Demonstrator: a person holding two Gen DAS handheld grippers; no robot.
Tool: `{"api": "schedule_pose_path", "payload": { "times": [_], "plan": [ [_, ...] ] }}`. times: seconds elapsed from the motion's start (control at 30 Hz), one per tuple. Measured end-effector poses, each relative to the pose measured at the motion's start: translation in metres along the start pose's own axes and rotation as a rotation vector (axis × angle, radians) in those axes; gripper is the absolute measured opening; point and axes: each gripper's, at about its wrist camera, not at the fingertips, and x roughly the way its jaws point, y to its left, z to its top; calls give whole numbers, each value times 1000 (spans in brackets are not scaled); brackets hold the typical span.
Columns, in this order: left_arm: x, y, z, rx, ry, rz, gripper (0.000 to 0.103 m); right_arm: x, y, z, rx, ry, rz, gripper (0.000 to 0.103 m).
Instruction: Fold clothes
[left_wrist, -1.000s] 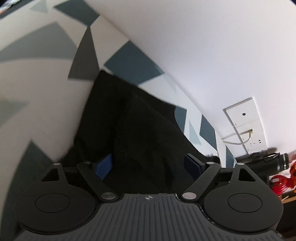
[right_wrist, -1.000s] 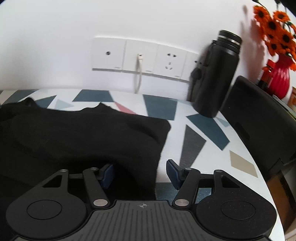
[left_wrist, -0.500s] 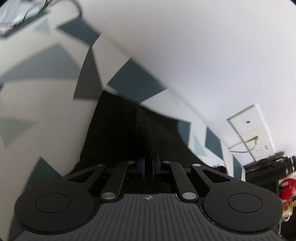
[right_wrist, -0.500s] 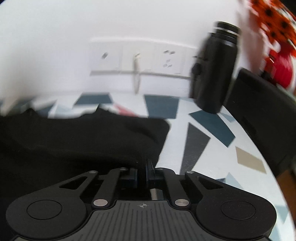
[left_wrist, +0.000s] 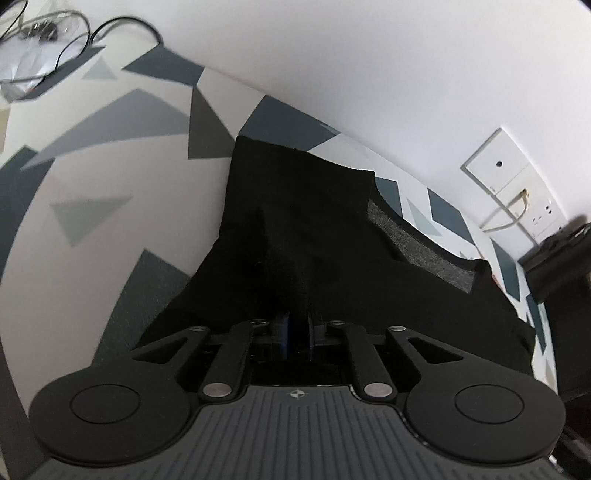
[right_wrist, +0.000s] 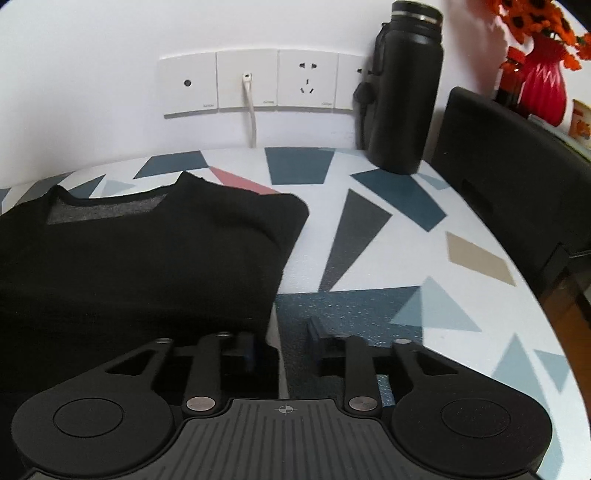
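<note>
Left wrist view is showing the left gripper (left_wrist: 295, 328) with its blue pads nearly together and opening, a fold of the black knitted sweater (left_wrist: 314, 236) pinched between them; a second ago its jaws were standing wide over the cloth. The sweater is lying on the white table with grey and blue triangle print (left_wrist: 110, 177), and more of its grey-lined neckline is showing than before.

In the right wrist view, the right gripper (right_wrist: 282, 345) is opening too, narrowly parted, straddling the sweater's right edge with the left pad over cloth and the right pad over bare table; half a second ago the pads were together.

Open table is stretching to the right of the sweater, bounded by the black metal flask (right_wrist: 404, 88) at the wall, the black chair back (right_wrist: 513, 177) and the table's curved rim.
</note>
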Motion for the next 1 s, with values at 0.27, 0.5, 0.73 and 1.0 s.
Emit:
{"api": "schedule_pose_path", "payload": {
  "times": [0.27,0.5,0.73,1.0],
  "plan": [
    [-33,-8,14,79,-161,58,70,-41,-13,16,76,-88,125,58],
    [15,7,42,31,-19,38,64,-5,-43,48,407,-58,201,58],
    [23,2,36,103,-40,70,12,68,-50,69,523,8,117,32],
    [38,-1,48,145,-71,87,12,118,-38,101,436,14,74,4]
  ]
}}
